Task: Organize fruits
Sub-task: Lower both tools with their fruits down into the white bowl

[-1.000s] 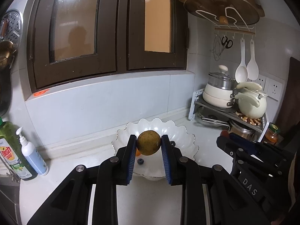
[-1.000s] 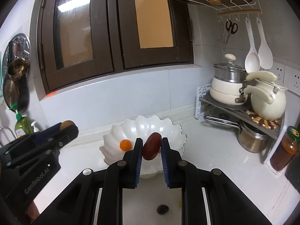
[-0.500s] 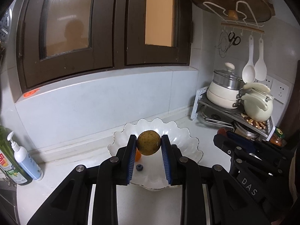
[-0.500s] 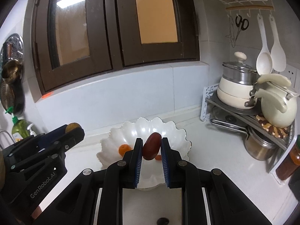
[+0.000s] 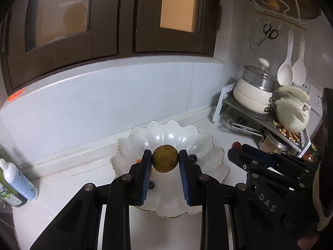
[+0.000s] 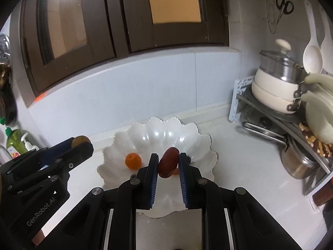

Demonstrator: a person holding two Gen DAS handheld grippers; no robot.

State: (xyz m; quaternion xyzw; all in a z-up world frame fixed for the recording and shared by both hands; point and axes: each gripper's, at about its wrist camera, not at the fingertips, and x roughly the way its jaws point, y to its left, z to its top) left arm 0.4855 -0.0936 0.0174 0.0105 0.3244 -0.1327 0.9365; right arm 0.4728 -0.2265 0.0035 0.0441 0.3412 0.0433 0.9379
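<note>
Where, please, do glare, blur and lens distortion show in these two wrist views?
Left wrist view: ceiling-light glare on the white scalloped porcelain bowl; straight brown window frames bow. Right wrist view: same glare; the white hanging spoons at the edge look smeared.

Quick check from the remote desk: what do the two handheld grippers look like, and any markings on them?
Both are matte black linkage frames with round silver pivot pins and ribbed blue pads on the fingers. The left gripper carries white "GenRobot.AI" lettering on its side; the right gripper carries "DAS". No cables show. A pale knitted cuff shows at the right edge of the left wrist view.
</note>
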